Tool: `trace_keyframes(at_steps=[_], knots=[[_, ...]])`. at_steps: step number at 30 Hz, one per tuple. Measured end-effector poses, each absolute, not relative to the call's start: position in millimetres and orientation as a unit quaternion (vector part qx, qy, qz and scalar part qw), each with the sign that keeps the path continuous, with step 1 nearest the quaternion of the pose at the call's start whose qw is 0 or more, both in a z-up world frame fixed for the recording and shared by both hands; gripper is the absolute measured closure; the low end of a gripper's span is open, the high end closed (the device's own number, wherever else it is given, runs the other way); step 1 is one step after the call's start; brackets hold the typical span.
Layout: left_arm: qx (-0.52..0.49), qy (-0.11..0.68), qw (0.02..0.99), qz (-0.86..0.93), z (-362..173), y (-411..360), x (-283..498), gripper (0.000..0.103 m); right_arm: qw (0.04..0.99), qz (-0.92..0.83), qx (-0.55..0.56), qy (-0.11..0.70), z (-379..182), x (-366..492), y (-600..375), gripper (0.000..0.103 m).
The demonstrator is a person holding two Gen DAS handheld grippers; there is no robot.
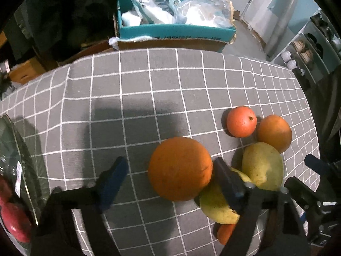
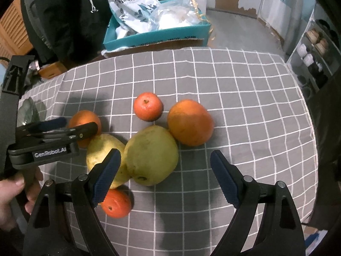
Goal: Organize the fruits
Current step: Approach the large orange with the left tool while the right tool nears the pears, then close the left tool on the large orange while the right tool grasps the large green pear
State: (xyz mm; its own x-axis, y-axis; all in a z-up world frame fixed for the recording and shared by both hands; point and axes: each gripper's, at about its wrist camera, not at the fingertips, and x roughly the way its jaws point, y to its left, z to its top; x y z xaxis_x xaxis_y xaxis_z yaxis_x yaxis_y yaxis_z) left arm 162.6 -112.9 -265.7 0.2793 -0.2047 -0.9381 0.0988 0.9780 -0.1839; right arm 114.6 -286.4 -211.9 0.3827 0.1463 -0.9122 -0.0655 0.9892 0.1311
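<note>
Fruits lie together on a grey checked tablecloth [image 1: 149, 89]. My left gripper [image 1: 170, 177] is open around a large orange [image 1: 180, 168]; its right finger touches the fruit, its left finger stands apart. The orange also shows in the right wrist view [image 2: 85, 120]. Beside it lie a green pear [image 2: 151, 153], a yellow pear [image 2: 102, 151], a second orange [image 2: 189, 122], a small red-orange tangerine [image 2: 148, 106] and another tangerine [image 2: 116, 202]. My right gripper [image 2: 165, 175] is open and empty, just above the green pear.
A clear glass bowl [image 1: 19, 149] holding red fruit [image 1: 15, 219] stands at the table's left edge. Behind the table a teal box [image 1: 170, 29] holds bags. Shelves with jars [image 1: 304, 53] stand at the right. A hand [image 2: 12, 192] holds the left gripper.
</note>
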Motion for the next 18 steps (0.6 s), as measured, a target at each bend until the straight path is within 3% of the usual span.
trace_keyframes(at_steps=[3,6,18], knots=[[-0.057,0.595,0.795,-0.102,-269.0,-111.1,163.0,0.026,0.826,0.067,0.051,0.557,-216.0,116.7,-286.9,0.017],[-0.062,0.592,0.795,-0.118,-267.8,-114.0,161.7,0.040,0.820,0.068,0.068,0.564,-220.1,119.3,-288.3,0.017],[-0.003,0.573,0.814,-0.094,-254.1,-110.0,150.2,0.041,0.796,0.061,0.121,0.589,-244.5,130.3,-289.7,0.017]])
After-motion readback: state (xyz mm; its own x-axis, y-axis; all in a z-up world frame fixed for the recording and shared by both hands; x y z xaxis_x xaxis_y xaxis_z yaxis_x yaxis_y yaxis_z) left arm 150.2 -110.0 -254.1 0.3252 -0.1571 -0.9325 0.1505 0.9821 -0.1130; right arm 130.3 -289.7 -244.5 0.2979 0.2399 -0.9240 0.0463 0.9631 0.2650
